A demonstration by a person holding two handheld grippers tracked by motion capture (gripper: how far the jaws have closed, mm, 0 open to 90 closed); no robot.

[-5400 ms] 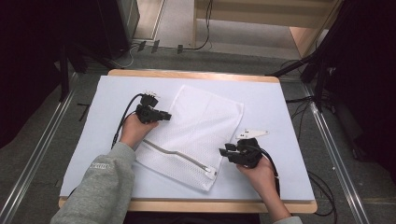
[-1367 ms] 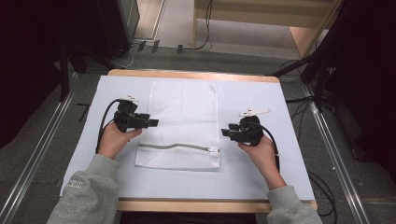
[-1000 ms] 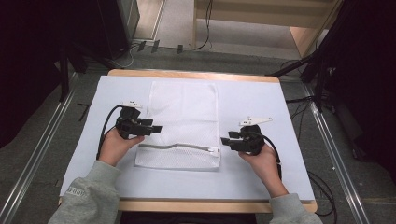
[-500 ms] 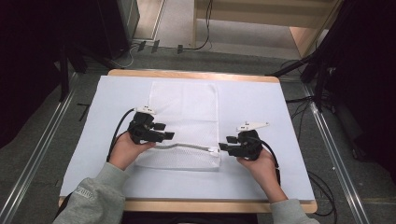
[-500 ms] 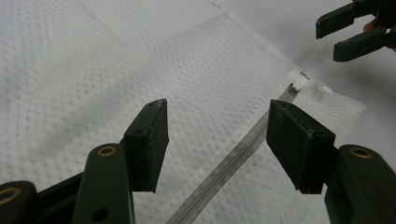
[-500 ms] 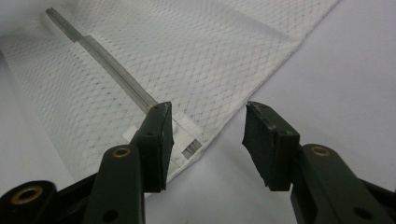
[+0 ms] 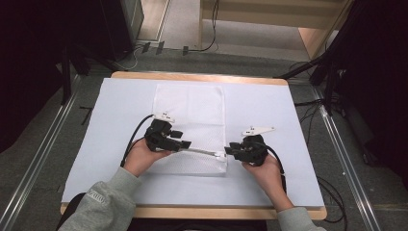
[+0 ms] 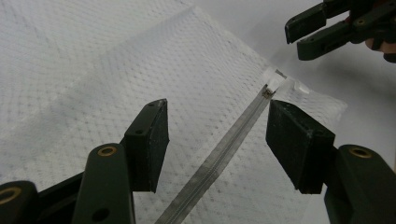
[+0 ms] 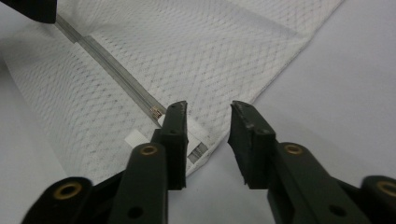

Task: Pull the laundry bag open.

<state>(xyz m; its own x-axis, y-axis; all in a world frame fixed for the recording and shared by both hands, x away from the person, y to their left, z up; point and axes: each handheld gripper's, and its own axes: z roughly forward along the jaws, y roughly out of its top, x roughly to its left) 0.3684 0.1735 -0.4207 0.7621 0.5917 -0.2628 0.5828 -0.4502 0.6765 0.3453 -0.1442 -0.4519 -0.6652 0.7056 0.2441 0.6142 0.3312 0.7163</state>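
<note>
While the white mesh laundry bag [image 7: 191, 127] lies flat and squared near the middle of the worktop [image 7: 288, 185], with its zipper [image 7: 202, 152] running along the end nearest the person, both tools have gathered at that zipper. The left tool [image 7: 185, 145] hangs over the left part of the zipper line; in the left gripper view its jaws stand wide apart, one on each side of the zipper tape [image 8: 224, 154], and grip nothing. The right tool [image 7: 230, 151] sits at the bag's near right corner, just beside the zipper slider [image 9: 156, 112] and its white end tab [image 9: 194, 135]. Its jaws have just been closing, yet in the right gripper view a clear gap remains between them, with the corner of the bag beneath the left jaw and bare worktop under the gap, so nothing is pinched so far.

As a judgement, laying out and straightening the bag looks done, while taking hold of the slider and running the zipper is what remains.

Room is generous: bare white cover lies on both sides of the bag, and a strip of it runs between the bag and the near edge. The bag's far end lies close to the far edge. The right tool's cable [image 7: 276, 161] trails back over the person's right hand [image 7: 262, 169], clear of the zipper.
</note>
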